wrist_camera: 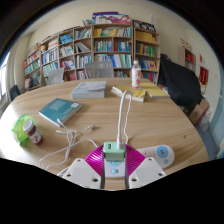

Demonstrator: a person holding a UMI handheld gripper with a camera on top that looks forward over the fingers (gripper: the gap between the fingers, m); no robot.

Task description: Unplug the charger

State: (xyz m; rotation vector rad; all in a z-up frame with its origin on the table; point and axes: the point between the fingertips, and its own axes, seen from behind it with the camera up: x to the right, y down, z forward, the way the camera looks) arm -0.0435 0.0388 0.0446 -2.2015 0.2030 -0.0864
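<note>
Gripping a small pale-green plastic charger block (114, 151), the tongs (114, 160) have both pink-padded fingers (97, 160) pressed vs its sides. A thin white cable (123, 118) runs up from the charger across the round light-wood surface (160, 120). Left of the charger: loose white cord (68, 135), a green-lidded cup (27, 129), a teal hardcover book (60, 110). Beyond the charger: stacked books (89, 89), a white bottle w/ red cap (136, 73), yellow papers (150, 91). Behind it all, wooden bookshelves (100, 50) packed w/ books line the wall; dark chair (183, 80) far right of the charger.
</note>
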